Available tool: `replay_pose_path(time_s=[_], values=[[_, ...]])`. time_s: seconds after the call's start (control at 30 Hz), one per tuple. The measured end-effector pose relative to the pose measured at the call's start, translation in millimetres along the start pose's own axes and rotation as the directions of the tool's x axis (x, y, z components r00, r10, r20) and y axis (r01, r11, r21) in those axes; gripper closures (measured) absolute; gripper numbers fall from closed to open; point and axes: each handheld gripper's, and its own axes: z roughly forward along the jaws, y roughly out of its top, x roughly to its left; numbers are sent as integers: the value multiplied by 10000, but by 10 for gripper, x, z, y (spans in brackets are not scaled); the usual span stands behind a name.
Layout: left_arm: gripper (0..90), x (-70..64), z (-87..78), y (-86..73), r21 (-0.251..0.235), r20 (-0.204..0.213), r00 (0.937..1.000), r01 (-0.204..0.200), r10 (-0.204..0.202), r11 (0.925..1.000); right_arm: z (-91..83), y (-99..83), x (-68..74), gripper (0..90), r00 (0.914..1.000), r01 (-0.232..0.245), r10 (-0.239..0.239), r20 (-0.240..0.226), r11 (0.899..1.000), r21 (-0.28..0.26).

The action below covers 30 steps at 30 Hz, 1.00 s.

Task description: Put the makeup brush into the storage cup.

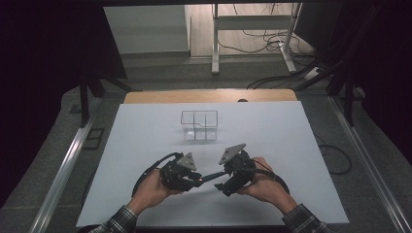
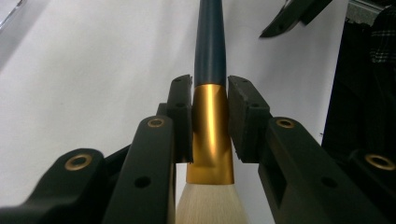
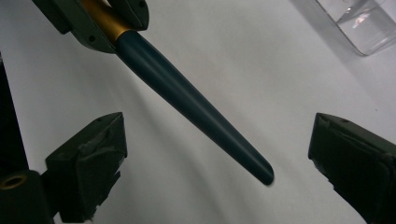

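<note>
A brush with a dark blue handle (image 3: 196, 105), a gold ferrule (image 2: 211, 130) and pale bristles (image 2: 210, 205) is held above the white table. My left gripper (image 2: 210, 88) is shut on the gold ferrule, and the handle points away toward the right gripper. In the high view the left gripper (image 1: 198, 177) sits at the lower middle, the handle (image 1: 214, 174) bridging the gap. My right gripper (image 3: 217, 154) is open, its two jaws wide apart on either side of the handle's tip without touching it. The right gripper (image 1: 222, 187) is held just right of the left one.
A clear divided plastic box (image 1: 199, 125) stands on the white table sheet (image 1: 145, 131) beyond both grippers; its corner shows as the clear box (image 3: 359, 23) in the right gripper view. Table legs and cables lie on the floor behind the table.
</note>
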Motion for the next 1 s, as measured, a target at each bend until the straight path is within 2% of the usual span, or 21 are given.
replay_pose_path(time_s=[0.4, 0.47, 0.53, 0.63, 0.87, 0.9, 0.93, 0.97, 1.0], values=[[724, -18, 4, 23, 82, 63, 9999, -145, 145, 9999, 91, 75, 46, 180, 9980, 583, -577, -245, 9979, 272], [724, -24, 10, 26, 115, 80, 9998, -168, 167, 9998, 111, 95, 60, 254, 9962, 798, -785, -364, 9962, 356], [724, -27, 14, 28, 108, 107, 9998, -187, 186, 9998, 123, 101, 70, 308, 9958, 810, -791, -468, 9959, 410], [724, -42, 21, 32, 6, 122, 9999, -57, 57, 10000, 139, 95, 75, 356, 9948, 899, -875, -523, 9949, 462], [724, -46, 50, 43, 296, 265, 9994, -229, 221, 9993, 147, 90, 98, 542, 9896, 1188, -1148, -867, 9920, 422], [723, -46, 50, 43, 296, 265, 9994, -229, 221, 9993, 147, 90, 98, 542, 9896, 1188, -1148, -867, 9920, 422], [723, -52, 52, 41, 320, 314, 9994, -147, 136, 9994, 147, 88, 102, 570, 9869, 1343, -1296, -964, 9900, 435], [720, -47, 45, 40, 272, 429, 9987, -269, 257, 9993, 155, 79, 122, 640, 9796, 1813, -1741, -1003, 9811, 676], [703, -47, 24, 41, 26, -14, 9995, -331, 331, 9994, 158, 71, 138, 702, 9714, 2214, -2113, -1086, 9709, 910]])
